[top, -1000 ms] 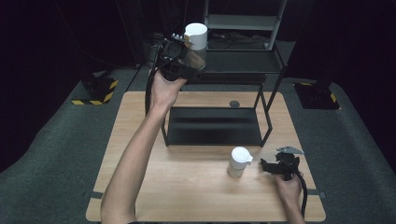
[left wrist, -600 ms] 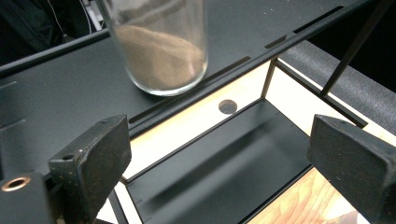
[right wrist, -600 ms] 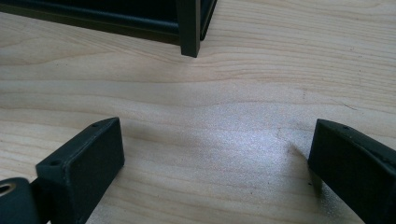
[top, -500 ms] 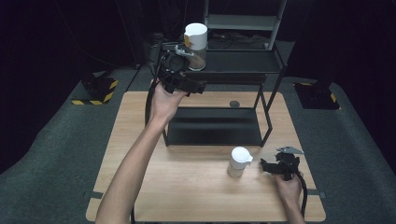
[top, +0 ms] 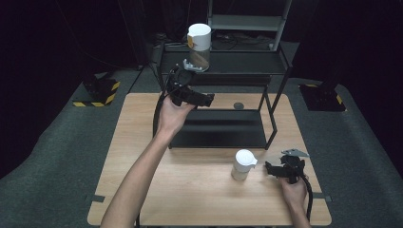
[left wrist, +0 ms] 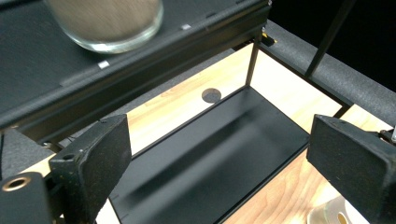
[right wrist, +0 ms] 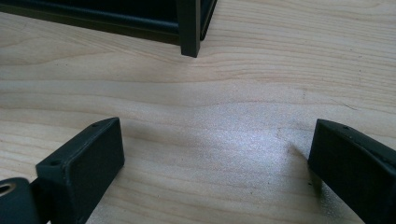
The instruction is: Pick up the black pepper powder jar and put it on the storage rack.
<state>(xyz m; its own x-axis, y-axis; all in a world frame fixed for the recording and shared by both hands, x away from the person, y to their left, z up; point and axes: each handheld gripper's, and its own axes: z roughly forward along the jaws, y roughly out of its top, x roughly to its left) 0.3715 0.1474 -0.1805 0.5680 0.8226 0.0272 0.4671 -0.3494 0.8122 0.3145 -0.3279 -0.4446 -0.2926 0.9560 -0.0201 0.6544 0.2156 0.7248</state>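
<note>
Your left gripper (top: pixel 202 99) sits upper centre of the high view, jaws wide apart with nothing between them, just below and apart from the white-lidded glass jar (top: pixel 199 46) standing on the black rack's (top: pixel 223 129) upper shelf. Your right gripper (top: pixel 273 169), lower right, rests low over the wooden table (top: pixel 128 156), jaws also spread and empty. A second white-lidded jar (top: pixel 243 164) stands just left of it.

A black metal rack (top: pixel 223 71) stands on the pale wooden table (top: pixel 142 142). On the rack's upper shelf, a clear jar (top: pixel 199 45) of tan filling wears a white lid; a second white-lidded jar (top: pixel 243 164) stands before the rack. Left of the rack lies a yellow-and-black striped base (top: pixel 97 92) on grey carpet.
</note>
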